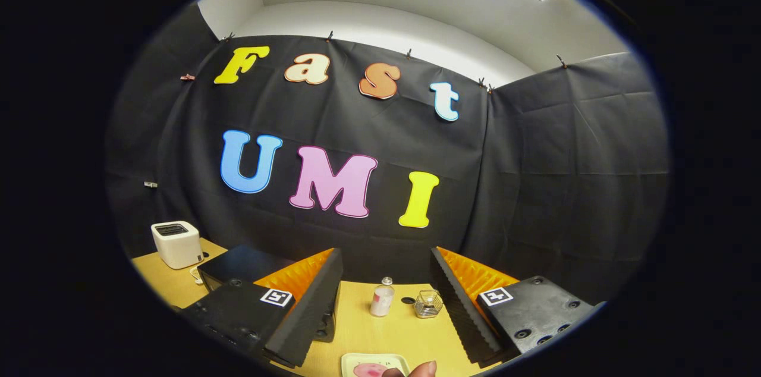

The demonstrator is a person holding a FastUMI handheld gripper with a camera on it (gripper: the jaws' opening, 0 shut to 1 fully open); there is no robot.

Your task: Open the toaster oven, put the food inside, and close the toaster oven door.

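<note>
Food on plate (374, 364) between spread fingers of gripper (386, 299), seemingly untouched.

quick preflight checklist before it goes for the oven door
1. Fingers open with nothing between them: ok.
2. Black toaster oven in sight behind the left finger: ok.
3. Oven door shut or open: cannot tell, hidden by the finger.
4. Plate with pink food near the fingers: ok.
5. Fingertip of a person at the plate: not ok, wait.
6. Small bottle and wire basket stand apart from the oven: ok.
</note>
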